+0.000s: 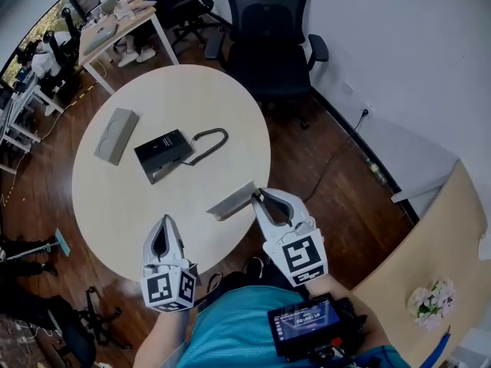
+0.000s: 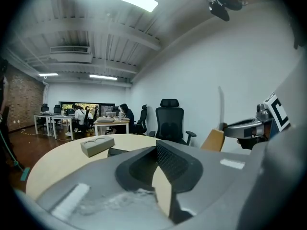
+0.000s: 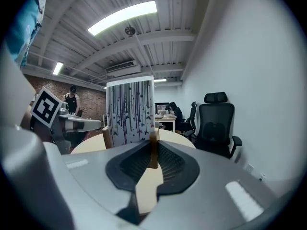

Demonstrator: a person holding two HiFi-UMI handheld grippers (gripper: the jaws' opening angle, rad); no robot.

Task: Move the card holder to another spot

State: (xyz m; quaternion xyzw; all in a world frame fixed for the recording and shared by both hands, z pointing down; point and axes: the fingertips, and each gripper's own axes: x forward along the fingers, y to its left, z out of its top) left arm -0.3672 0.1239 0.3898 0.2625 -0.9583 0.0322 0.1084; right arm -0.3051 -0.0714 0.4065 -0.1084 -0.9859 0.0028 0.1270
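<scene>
So the counter (image 1: 123, 205) was a round white one, sitting on a dark wood floor (image 1: 322, 167) right next to a plain white wall (image 1: 414, 67). A black office chair (image 1: 268, 37) was pulled up at its far side. Further back in the room there were more desks (image 1: 115, 25) with people sitting at them. The gripper views showed a brick wall and strip lights on a ribbed ceiling.

On the counter there was a grey block (image 1: 116, 134) with two round dips in it. Just beside that lay a black box (image 1: 163, 153) with a looped strap (image 1: 211, 140) hanging off it.

The card holder (image 1: 232, 200) was near the front edge. It was a wooden strip with a patterned card standing upright in it. The right hand-held gripper (image 1: 257, 196) had its jaws pinched narrow on one end of the strip. I couldn't tell if the holder was resting on the counter or lifted a bit.

The left hand-held gripper (image 1: 163, 221) hung over the near edge, jaws together, nothing in them. Off to the right some flowers (image 1: 431, 301) sat on a pale wooden top.
</scene>
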